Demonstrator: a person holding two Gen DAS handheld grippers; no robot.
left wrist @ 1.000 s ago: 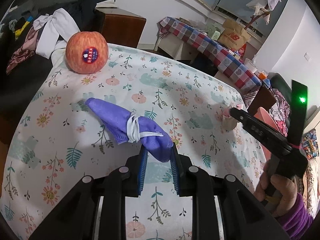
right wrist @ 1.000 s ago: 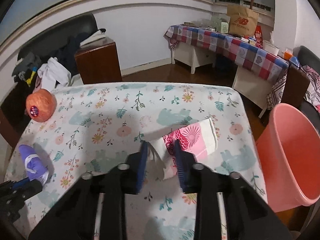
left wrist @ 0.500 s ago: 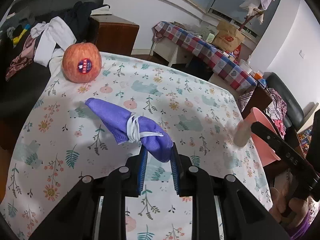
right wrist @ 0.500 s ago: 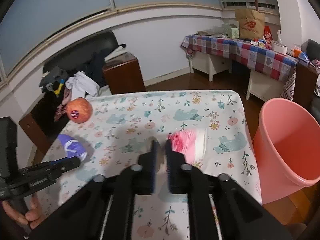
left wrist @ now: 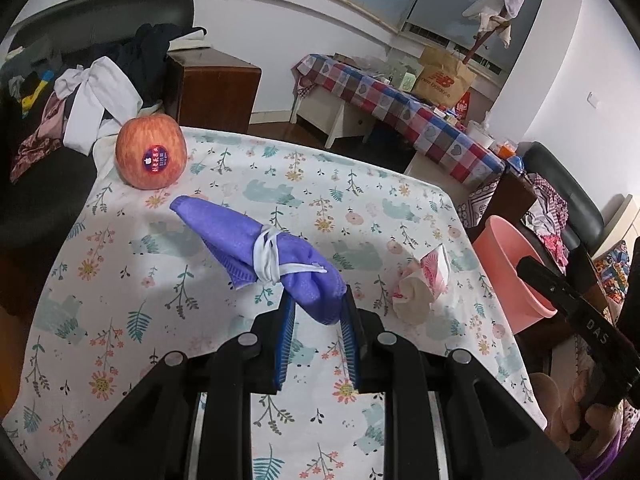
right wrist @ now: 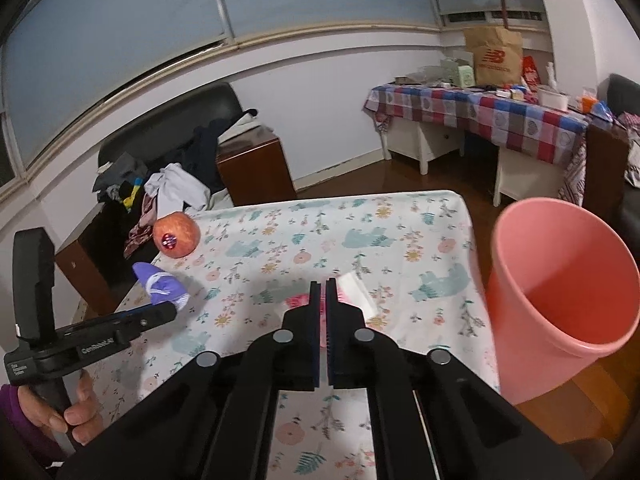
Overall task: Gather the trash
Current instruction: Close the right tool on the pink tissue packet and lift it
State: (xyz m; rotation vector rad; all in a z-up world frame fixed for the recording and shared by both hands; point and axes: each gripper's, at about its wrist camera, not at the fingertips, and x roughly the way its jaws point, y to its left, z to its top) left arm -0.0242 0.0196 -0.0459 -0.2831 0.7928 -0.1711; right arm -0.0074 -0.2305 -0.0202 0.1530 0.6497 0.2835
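Left wrist view: we saw our left gripper (left wrist: 316,310) pinching a purple rolled mask (left wrist: 260,246), tied with white straps, above the floral tablecloth (left wrist: 120,320). Our right gripper (right wrist: 323,294) clamped a crumpled pink-and-white wrapper (right wrist: 354,290) near the pink bin (right wrist: 560,280).

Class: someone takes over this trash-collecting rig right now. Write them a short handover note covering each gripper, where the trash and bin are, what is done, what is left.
Left gripper: shut on the rolled purple mask, lifted above the floral table.
Right gripper: shut on the pink-and-white paper wrapper, near the table's bin-side edge.
Pink bin: on the floor beside the table; nothing visible inside.
Done: both pieces gripped.
Left: drop both in the bin. The apple probably stays.
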